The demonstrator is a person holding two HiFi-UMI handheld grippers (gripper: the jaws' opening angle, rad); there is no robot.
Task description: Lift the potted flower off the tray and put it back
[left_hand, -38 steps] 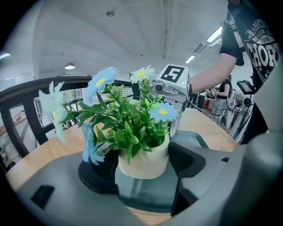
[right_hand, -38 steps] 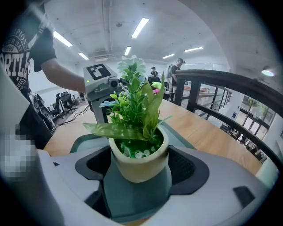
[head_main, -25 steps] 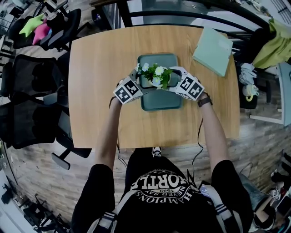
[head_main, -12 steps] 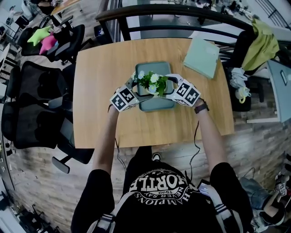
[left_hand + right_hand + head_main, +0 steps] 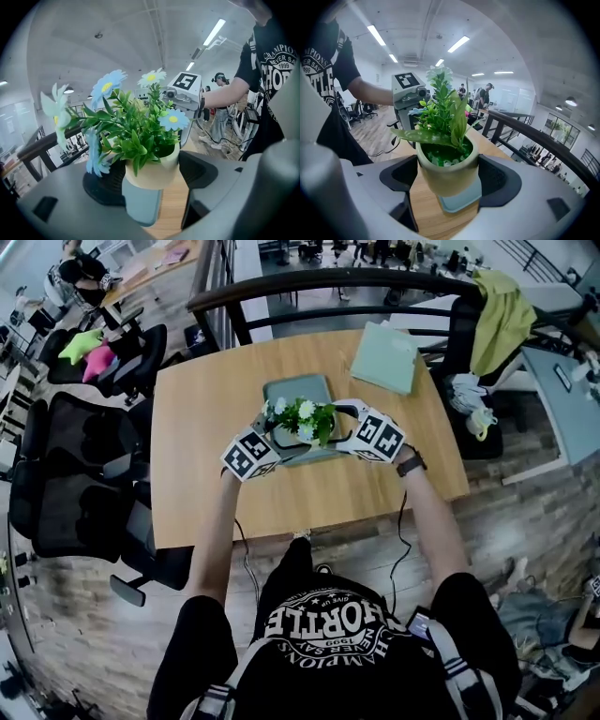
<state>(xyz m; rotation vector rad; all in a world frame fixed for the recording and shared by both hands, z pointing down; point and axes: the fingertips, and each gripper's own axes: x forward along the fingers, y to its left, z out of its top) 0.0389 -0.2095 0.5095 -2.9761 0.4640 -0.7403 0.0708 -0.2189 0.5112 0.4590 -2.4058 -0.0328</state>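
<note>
Head view: potted flower (image 5: 298, 420) is now up in the air at frame centre, held between left gripper (image 5: 270, 430) and right gripper (image 5: 343, 415). A second ago it sat down on the tray (image 5: 300, 388) with both grippers around it. Since then both grippers have come up and toward the person, taking the pot along. The tray stays flat on the table (image 5: 202, 418), now partly showing behind and under the pot.

Left gripper view: the jaws stand wide, with the cream pot between them and a pad against each side. The tray and bare table show below the pot, so the base is clear of the tray. Right gripper view: same story, jaws wide and clamped on the pot from the opposite side, tray corner visible underneath.

Judgement: the lift half looks done. What's left is lowering the pot back onto the tray, keeping it upright and both grips even.

Writing: the person's black shirt (image 5: 274, 61) reads "CHAMPION", "NEVER SA…" and "1999" in the left gripper view; the large word across the chest in the head view is upside down and unclear. Marker cubes (image 5: 249, 455) carry black-and-white square codes, no text. No label is visible on the pot or tray. The green folder (image 5: 384, 357) at upper right shows nothing legible.
</note>
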